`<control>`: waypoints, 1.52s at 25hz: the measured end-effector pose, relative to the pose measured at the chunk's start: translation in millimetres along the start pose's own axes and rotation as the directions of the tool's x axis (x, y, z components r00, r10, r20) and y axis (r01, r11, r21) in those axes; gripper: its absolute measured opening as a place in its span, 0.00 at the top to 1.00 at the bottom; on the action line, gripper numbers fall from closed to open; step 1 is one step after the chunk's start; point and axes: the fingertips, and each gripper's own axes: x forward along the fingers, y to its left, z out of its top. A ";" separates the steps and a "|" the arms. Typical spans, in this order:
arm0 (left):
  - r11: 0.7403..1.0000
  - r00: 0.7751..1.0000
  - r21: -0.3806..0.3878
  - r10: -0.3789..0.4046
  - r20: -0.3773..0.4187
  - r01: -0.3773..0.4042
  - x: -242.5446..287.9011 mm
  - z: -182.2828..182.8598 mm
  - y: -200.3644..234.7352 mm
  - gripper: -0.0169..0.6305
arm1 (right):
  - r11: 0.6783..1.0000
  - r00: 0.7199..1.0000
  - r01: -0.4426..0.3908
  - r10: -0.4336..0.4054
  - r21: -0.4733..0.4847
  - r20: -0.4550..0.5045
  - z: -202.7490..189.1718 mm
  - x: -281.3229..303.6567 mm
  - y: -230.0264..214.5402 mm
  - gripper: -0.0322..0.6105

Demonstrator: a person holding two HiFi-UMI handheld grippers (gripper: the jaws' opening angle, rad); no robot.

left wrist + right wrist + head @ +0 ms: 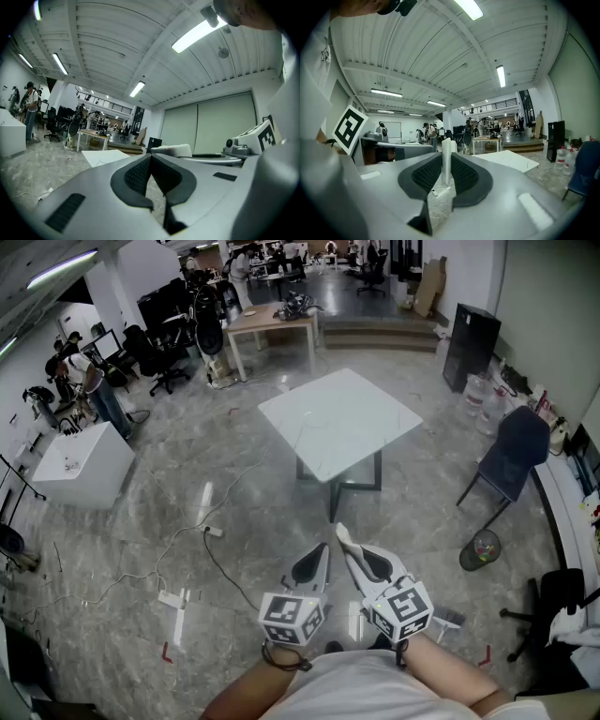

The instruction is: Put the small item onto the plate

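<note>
Held near the chest: left gripper (322,550) clenched empty; right gripper (344,540) grasping white item (446,160).

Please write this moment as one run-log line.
left gripper: shut, empty | right gripper: shut on thin white flat item | white square table: ahead, away from grippers | plate: not in view
</note>
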 end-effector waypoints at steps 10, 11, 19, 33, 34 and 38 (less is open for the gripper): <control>1.000 1.000 -0.007 0.004 -0.001 -0.004 1.0 0.4 12.3 0.97 | 1.000 1.000 0.000 0.000 0.005 -0.002 0.1 10.5 2.2 0.85; 1.000 1.000 -0.007 0.004 -0.001 -0.004 1.8 0.5 13.0 0.97 | 1.000 1.000 0.000 0.000 0.004 -0.002 0.4 11.5 1.8 0.85; 1.000 1.000 -0.009 0.012 0.008 -0.012 9.4 3.2 27.5 0.97 | 0.998 0.999 -0.040 0.040 0.056 0.003 3.4 25.0 0.8 0.85; 0.999 0.999 -0.001 0.040 0.013 -0.040 107.3 17.1 55.8 0.97 | 0.987 0.991 -0.135 0.133 0.083 0.033 24.9 84.3 -74.0 0.86; 0.999 0.999 -0.002 0.049 0.013 -0.049 120.1 18.4 61.5 0.97 | 0.985 0.990 -0.141 0.138 0.094 0.037 26.3 91.7 -87.0 0.86; 0.996 0.996 -0.011 0.088 0.007 -0.088 181.9 21.1 84.3 0.97 | 0.977 0.987 -0.160 0.156 0.139 0.036 25.7 128.3 -152.6 0.86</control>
